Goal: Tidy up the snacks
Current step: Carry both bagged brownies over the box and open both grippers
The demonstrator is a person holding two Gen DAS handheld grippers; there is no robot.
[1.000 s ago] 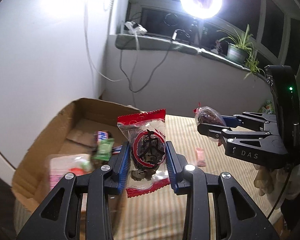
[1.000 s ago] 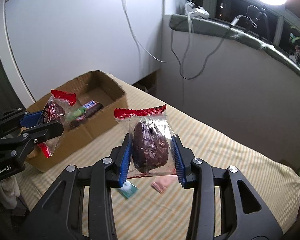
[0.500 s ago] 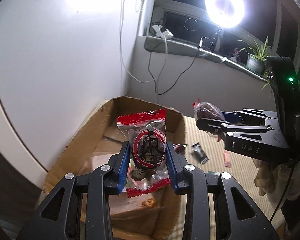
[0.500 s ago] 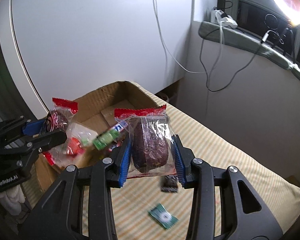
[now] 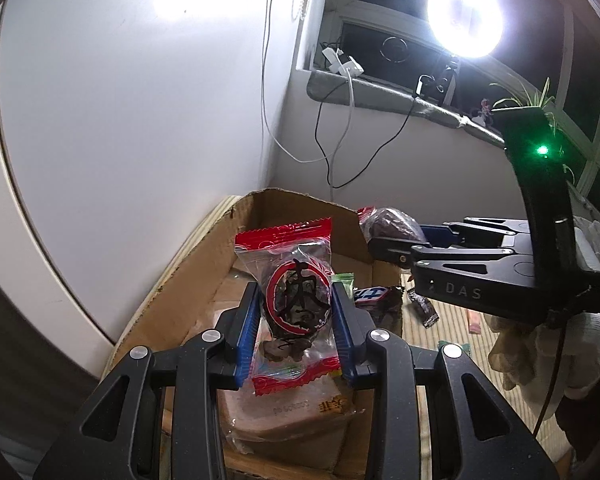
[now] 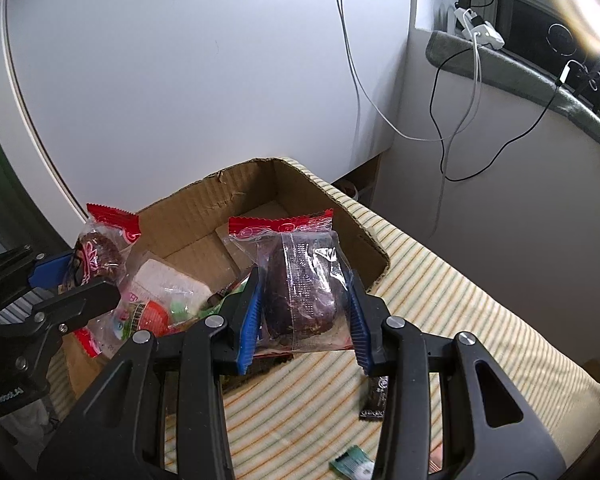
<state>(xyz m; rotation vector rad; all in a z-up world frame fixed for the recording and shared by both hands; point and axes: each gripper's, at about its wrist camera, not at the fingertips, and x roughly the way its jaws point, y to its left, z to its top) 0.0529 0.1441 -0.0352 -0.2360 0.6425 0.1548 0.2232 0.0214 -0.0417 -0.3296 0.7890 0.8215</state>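
Note:
My left gripper (image 5: 296, 316) is shut on a clear snack packet with red ends and a dark cake inside (image 5: 294, 300), held above the open cardboard box (image 5: 204, 264). My right gripper (image 6: 304, 312) is shut on a second red-ended packet with a dark cake (image 6: 300, 288), held over the box's near edge (image 6: 364, 236). Each gripper shows in the other view: the right one (image 5: 396, 244) with its packet (image 5: 388, 220), the left one (image 6: 76, 280) with its packet (image 6: 100, 252). The box holds several snacks, among them a pink pack (image 5: 296, 412) and a chocolate bar (image 5: 374, 294).
The box stands on a striped cloth (image 6: 440, 304) by a white wall. Loose small packets lie on the cloth: a black one (image 6: 376, 398), a green one (image 6: 352, 464), a pink one (image 5: 475, 320). Cables hang from the windowsill (image 5: 360, 84). A ring light (image 5: 464, 18) glares.
Both grippers moved left toward the box with their packets. The left packet went from beside the box to over its inside; the right one reached the box's edge.

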